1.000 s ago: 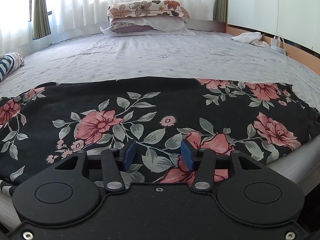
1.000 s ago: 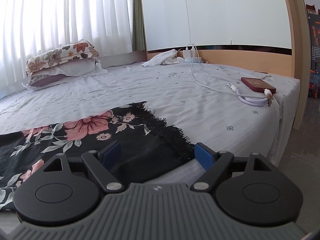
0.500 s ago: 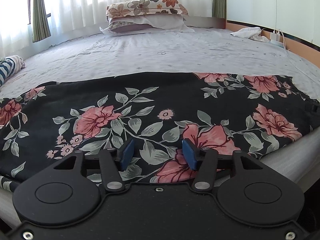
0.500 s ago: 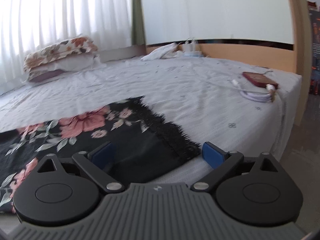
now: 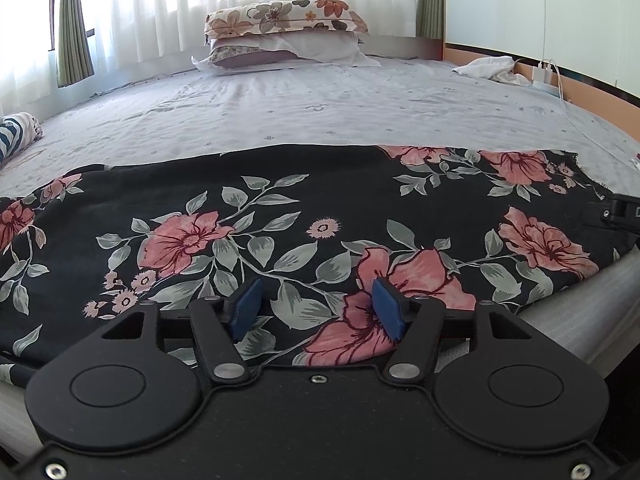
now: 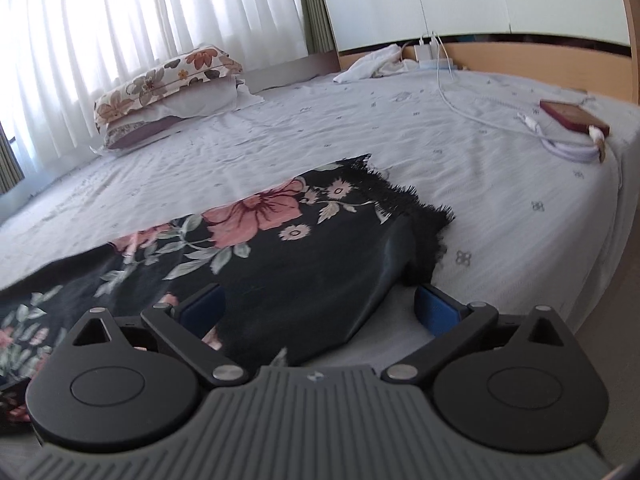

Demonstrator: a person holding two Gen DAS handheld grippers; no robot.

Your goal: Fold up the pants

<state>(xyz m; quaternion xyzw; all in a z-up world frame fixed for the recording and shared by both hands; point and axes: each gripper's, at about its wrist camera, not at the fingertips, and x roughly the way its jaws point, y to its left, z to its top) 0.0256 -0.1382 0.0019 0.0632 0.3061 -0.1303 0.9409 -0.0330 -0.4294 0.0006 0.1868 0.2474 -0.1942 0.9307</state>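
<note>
Black pants with pink flowers and grey-green leaves [image 5: 280, 216] lie flat across the near part of the bed, their near edge at the mattress edge. My left gripper [image 5: 316, 310] is open, its blue pads over the near edge of the fabric at mid-length. In the right wrist view the pants' [image 6: 288, 248] fringed hem end lies ahead. My right gripper [image 6: 320, 308] is wide open, with the near corner of that end between its pads. A bit of the right gripper [image 5: 622, 214] shows at the left wrist view's right edge.
The bed [image 5: 320, 112] has a pale patterned sheet. Stacked pillows [image 5: 284, 36] lie at the far side by the curtains. A white cloth [image 6: 372, 62], a charger with a white cable [image 6: 452, 96] and a red phone [image 6: 572, 116] lie to the right. A striped item [image 5: 14, 136] lies far left.
The left gripper has edged forward over the pants and opened a little wider. The right gripper has moved in onto the hem corner, which now lies between its opened pads.
</note>
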